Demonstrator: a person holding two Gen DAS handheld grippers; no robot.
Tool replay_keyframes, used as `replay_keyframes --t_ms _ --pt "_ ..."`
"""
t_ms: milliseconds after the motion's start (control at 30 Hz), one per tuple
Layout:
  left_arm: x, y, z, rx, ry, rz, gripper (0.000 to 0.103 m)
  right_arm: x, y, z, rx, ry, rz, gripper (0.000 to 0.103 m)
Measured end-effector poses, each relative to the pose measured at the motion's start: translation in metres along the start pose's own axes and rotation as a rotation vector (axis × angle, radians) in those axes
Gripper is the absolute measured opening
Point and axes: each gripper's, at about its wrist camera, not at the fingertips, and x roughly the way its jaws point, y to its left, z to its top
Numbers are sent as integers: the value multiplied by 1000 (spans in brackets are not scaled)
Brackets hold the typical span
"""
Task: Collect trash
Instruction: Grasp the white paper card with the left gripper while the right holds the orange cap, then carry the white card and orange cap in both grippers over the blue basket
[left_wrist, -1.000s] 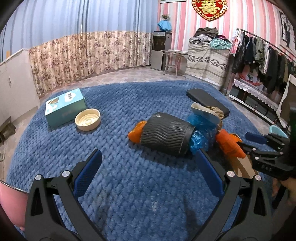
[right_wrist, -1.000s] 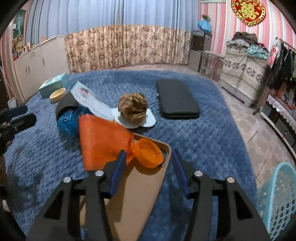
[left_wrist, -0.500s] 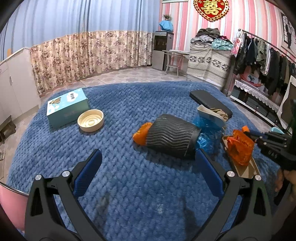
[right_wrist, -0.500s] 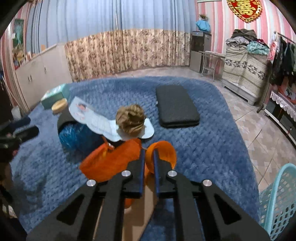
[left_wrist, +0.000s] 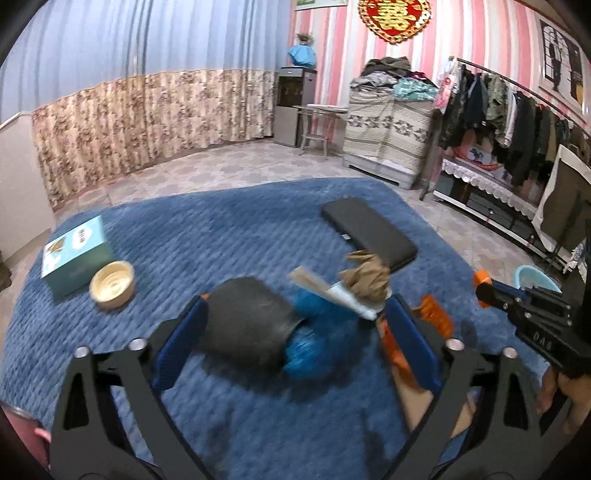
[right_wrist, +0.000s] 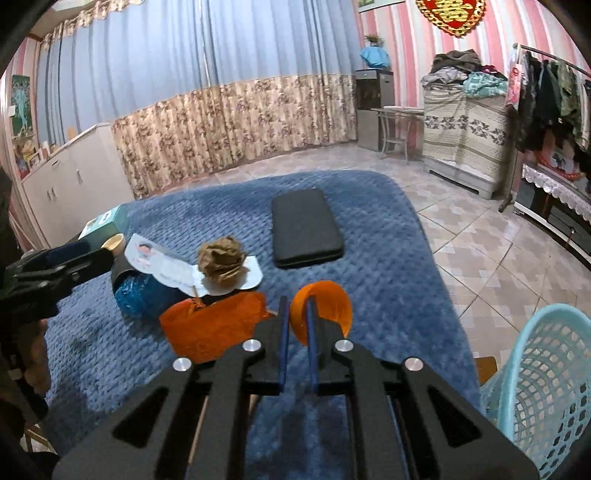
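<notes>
So the right claw (right_wrist: 296, 332) is pinched nearly closed on the rim of a round orange plastic lid (right_wrist: 327, 308), held up on edge above the blue quilted rug (right_wrist: 369, 258). Just left of it, a crinkly orange plastic bag (right_wrist: 210, 328) hangs at the claw's left finger; can't tell if it's caught in the grip too or only touching. Near right, a light blue plastic mesh basket (right_wrist: 546, 387) sits right at the rug's edge, partly cut off by the frame.

The left claw (left_wrist: 295, 339) is spread wide with nothing in it. Between its blue pads (left_wrist: 177, 347) you see a black ribbed cylinder lying on its side (left_wrist: 243, 325), with a crumpled shiny blue plastic bag (left_wrist: 314, 343) bunched at its right end. It's blurry there, so I can't tell whether the pads touch anything.

Leaning on top of the blue bag is a white printed paper sheet (right_wrist: 166, 264), and on the sheet's right end sits a crumpled brown paper ball (right_wrist: 221, 260). A flat brown cardboard piece (left_wrist: 417, 402) lies under the orange stuff, near right in the left view.

Farther out: a flat black rectangular pad (right_wrist: 304, 227) on the far side of the rug, and off to the far left a teal cardboard box (left_wrist: 75, 254) with a shallow cream bowl (left_wrist: 112, 282) just beside it.
</notes>
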Motion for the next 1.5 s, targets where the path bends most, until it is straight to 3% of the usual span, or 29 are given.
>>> replay_keyframes --t_ms 100,200,267,300,333,600,800,1033,1367,1500 --pt "16 -14 6 18 47 -29 57 -4 -7 1 15 -12 -6 9" --pt "29 -26 10 31 81 -48 43 -8 -14 1 29 -22 -11 9" --pt "38 -32 12 59 95 -41 26 -12 -20 1 40 -29 -17 9" --pt "41 -34 12 72 109 -35 12 -14 -22 1 46 -33 -18 9" --pt "43 -35 13 80 115 -24 7 -17 -25 2 53 -40 -20 9" --pt "14 -38 29 121 37 17 0 -29 -36 2 77 -69 -25 9" --pt "-25 -54 47 142 -44 -9 0 -44 -47 -2 103 -94 -54 9" --pt "-48 -105 53 182 -87 -117 0 -79 -89 -13 164 -120 -158 9" --pt "-25 -212 25 238 -41 -329 0 -132 -169 -34 241 -97 -423 9" --pt "-14 -251 15 280 -26 -398 0 -142 -195 -42 273 -74 -484 9"
